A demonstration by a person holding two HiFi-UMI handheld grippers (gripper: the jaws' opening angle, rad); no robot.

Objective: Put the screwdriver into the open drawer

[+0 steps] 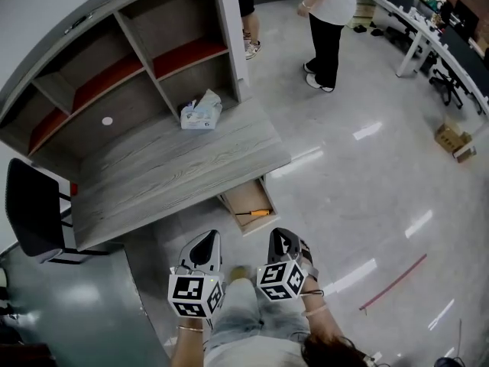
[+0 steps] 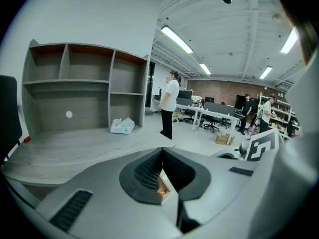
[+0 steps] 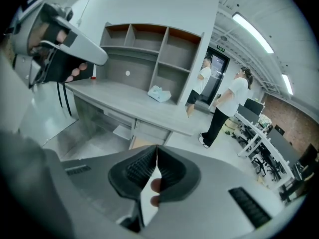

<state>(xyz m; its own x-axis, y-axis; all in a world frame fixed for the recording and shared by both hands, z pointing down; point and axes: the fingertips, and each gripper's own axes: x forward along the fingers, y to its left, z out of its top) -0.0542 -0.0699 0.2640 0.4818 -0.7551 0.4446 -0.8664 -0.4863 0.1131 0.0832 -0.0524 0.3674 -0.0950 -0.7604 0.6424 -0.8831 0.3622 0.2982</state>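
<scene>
In the head view the screwdriver (image 1: 255, 213), with an orange handle, lies inside the open light-wood drawer (image 1: 238, 198) under the grey desk's (image 1: 160, 167) front right corner. Both grippers hang low by the person's legs, well short of the drawer. The left gripper (image 1: 209, 238) (image 2: 161, 150) has its jaws closed tip to tip with nothing between them. To its right, the right gripper (image 1: 278, 234) (image 3: 156, 149) is likewise shut and empty. In the right gripper view the open drawer (image 3: 141, 143) shows just beyond the jaw tips; the screwdriver is hidden there.
A tissue pack (image 1: 201, 112) lies on the desk near the shelf unit (image 1: 114, 67). A black chair (image 1: 34, 209) stands at the left. Two people (image 1: 328, 21) stand on the glossy floor beyond the desk. A red strip (image 1: 393, 281) lies on the floor at right.
</scene>
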